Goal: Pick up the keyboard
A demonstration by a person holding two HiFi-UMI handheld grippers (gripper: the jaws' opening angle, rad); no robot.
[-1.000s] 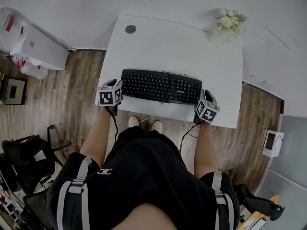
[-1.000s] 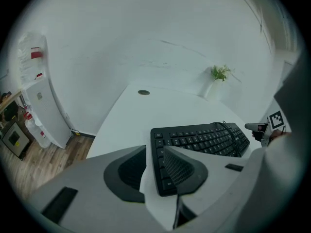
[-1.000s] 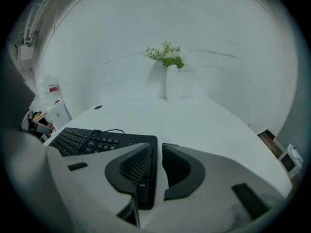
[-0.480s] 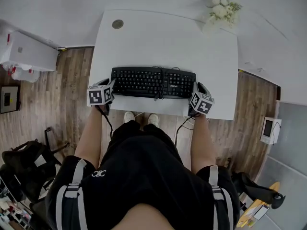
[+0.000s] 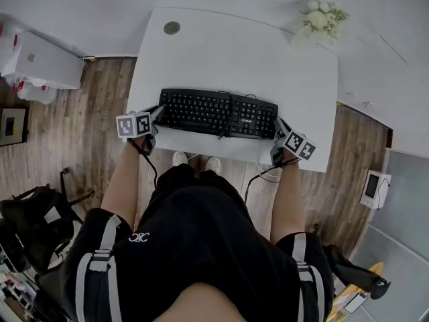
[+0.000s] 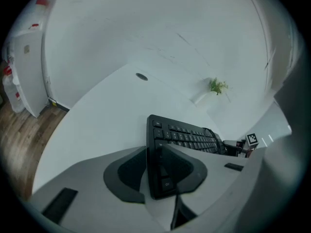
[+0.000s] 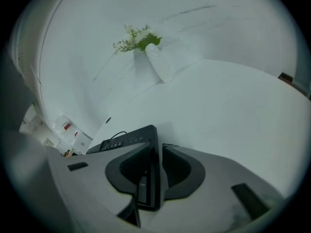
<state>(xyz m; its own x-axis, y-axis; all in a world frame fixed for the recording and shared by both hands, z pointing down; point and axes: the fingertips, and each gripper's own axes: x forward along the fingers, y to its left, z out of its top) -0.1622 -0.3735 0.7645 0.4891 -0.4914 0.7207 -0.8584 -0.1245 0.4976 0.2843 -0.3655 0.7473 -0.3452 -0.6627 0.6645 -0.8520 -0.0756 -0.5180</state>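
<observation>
The left gripper (image 5: 158, 113) and right gripper (image 5: 277, 131) have sunk onto the keyboard (image 5: 218, 113), which lies on the surface (image 5: 221, 52); the left fingers have just been closing and both pairs now clamp its ends, so it looks ready to lift.

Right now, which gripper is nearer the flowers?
The right gripper, at the keyboard's right end: the flowers stand by the table's far right corner.

A white table (image 5: 221, 52) is seen ahead of both grippers. A black keyboard (image 5: 218, 113) is laid across its near part, reaching from the left gripper (image 5: 158, 114) to the right gripper (image 5: 279, 129). A vase of flowers (image 5: 315, 25) is set well beyond the right gripper, and a round disc (image 5: 171, 27) well beyond the left.
</observation>
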